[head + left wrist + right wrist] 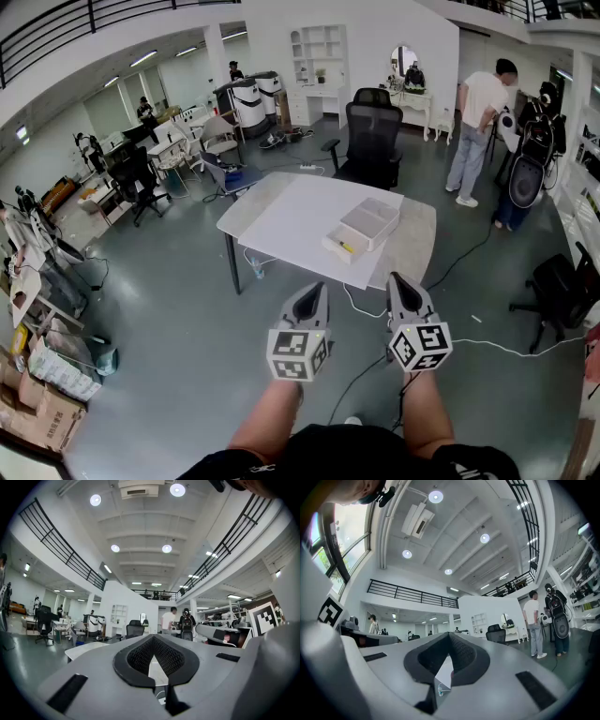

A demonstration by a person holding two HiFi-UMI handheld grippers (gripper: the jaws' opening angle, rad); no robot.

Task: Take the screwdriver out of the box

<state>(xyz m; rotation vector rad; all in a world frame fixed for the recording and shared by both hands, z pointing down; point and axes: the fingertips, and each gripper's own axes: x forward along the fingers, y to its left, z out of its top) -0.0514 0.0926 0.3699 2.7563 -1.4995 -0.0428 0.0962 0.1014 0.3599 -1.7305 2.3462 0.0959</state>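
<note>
Because the left gripper (316, 287) and the right gripper (397, 279) both have their jaws pressed together on nothing, the likeliest slip, in my judgement, is reaching the box (370, 220) with the tongs not yet spread. Closed tips would then nudge the light box across the table (281, 220) or tip it instead of picking anything out. A white cable (361, 307) lies on the floor on the near side of the box and could catch a foot on the approach.

Both forearms (272, 417) stretch forward from the body, side by side and near each other, well short of the box. The left gripper points level. The right tilts slightly upward, so it would need to dip before it can enter the box.

The box sits open on the table's near right part, and the screwdriver (346, 247), a small yellow-handled tool, lies inside the box's nearer compartment. It looks thin and flat against the bottom, which may make a clean pinch hard.

Beyond the box stands a black office chair (373, 141), and further off to the right of it a person (478, 117) faces away.
</note>
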